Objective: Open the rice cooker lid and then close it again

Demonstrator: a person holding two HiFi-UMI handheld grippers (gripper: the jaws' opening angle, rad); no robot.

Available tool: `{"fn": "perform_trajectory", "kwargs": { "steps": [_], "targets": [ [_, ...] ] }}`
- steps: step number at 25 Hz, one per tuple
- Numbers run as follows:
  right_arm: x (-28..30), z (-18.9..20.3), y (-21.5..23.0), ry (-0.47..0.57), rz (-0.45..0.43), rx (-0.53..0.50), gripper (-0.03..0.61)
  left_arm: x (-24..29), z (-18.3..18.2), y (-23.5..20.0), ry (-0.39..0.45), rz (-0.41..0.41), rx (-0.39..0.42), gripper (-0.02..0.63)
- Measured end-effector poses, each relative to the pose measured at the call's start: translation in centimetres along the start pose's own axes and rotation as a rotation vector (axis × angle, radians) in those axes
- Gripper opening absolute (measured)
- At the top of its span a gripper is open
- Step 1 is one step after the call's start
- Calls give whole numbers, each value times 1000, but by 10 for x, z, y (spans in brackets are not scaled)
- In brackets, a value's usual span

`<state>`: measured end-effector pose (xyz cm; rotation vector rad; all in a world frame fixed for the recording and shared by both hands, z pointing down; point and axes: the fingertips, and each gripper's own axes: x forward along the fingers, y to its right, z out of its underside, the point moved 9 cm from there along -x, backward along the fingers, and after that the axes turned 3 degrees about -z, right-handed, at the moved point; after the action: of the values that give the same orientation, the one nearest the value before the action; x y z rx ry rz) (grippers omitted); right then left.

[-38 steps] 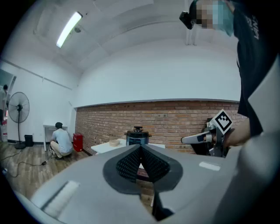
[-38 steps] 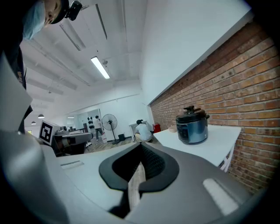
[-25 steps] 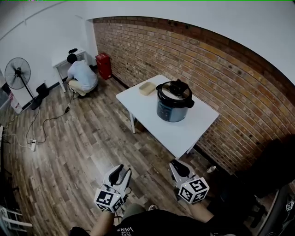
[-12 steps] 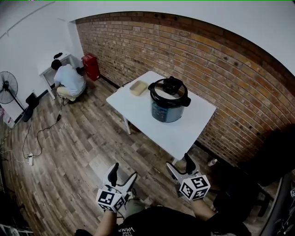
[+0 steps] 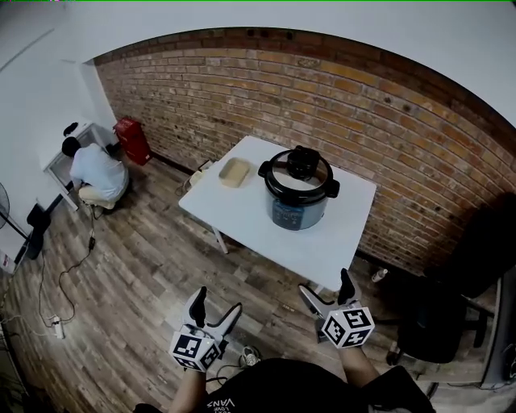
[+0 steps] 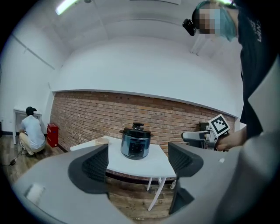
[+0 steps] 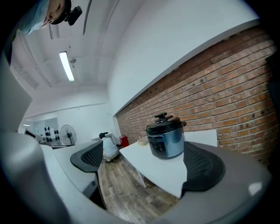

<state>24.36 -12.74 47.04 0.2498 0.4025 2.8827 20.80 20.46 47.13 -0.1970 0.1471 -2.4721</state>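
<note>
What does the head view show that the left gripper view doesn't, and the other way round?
Only the head view: a white power strip on the floor at left, and the rice cooker's lid seen from above. Only the left gripper view: a ceiling light and the camera on the wearer's head. Both: the rice cooker, closed, on the white table, the brick wall, and a person crouching by a red box.
</note>
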Motion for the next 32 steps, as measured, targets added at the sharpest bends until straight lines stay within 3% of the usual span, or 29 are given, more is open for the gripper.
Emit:
{"fn": "perform_trajectory", "kwargs": {
  "steps": [7, 14, 23, 32],
  "targets": [
    [28, 5, -30, 45, 119, 35, 571, 19, -12, -67, -37, 87, 12, 405],
    [42, 3, -29, 37, 187, 32, 571, 56, -6, -86, -51, 158, -21, 405],
    [106, -11, 12, 47, 220, 44, 571, 137, -20, -112, -62, 195, 10, 405],
    [146, -39, 69, 94, 278, 62, 571, 261, -49, -107, -55, 324, 88, 405]
  ]
}}
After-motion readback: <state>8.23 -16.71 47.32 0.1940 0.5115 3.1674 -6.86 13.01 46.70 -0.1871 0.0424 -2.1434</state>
